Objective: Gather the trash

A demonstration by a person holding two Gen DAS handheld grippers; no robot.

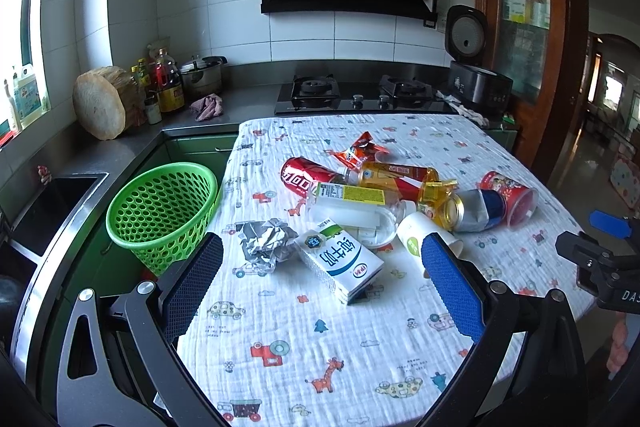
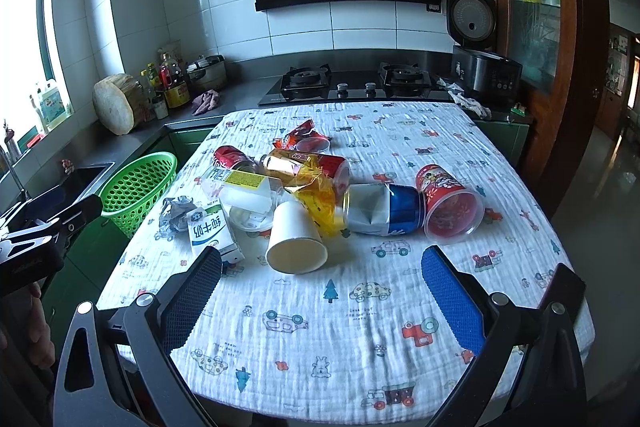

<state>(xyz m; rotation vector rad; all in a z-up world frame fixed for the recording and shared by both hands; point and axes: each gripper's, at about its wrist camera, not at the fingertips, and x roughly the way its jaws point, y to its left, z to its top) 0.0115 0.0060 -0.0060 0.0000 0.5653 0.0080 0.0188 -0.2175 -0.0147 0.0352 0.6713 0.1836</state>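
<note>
Facing a kitchen table covered by a white cloth (image 1: 320, 347) printed with cartoon cars and animals, both handheld grippers hover over its near edge. The left gripper (image 1: 322, 281) has its jaws spread wide and holds nothing; the right gripper (image 2: 322, 293) is likewise wide apart and empty.

By the look of it, collecting has not begun: all the trash lies in a loose heap at the table's middle. Nearest on the left sit a crumpled foil ball (image 1: 266, 241) and, just right of it, a milk carton (image 1: 340, 263) lying flat. A white paper cup (image 2: 296, 241) lies on its side, mouth toward the near edge. Behind these are a clear plastic bottle with a yellow label (image 1: 352, 199), a red soda can (image 1: 302, 177), yellow and red wrappers (image 1: 404, 175), a crushed blue and silver can (image 2: 384, 209) and a red plastic cup (image 2: 450, 203) tipped over at the right. A red snack wrapper (image 1: 360, 149) lies at the far side.

A green perforated basket (image 1: 162, 207) stands off the table's left edge, beside the counter sink (image 1: 48, 211). What shows of its inside holds no trash; its bottom is hidden. Every piece seems left to move.
</note>
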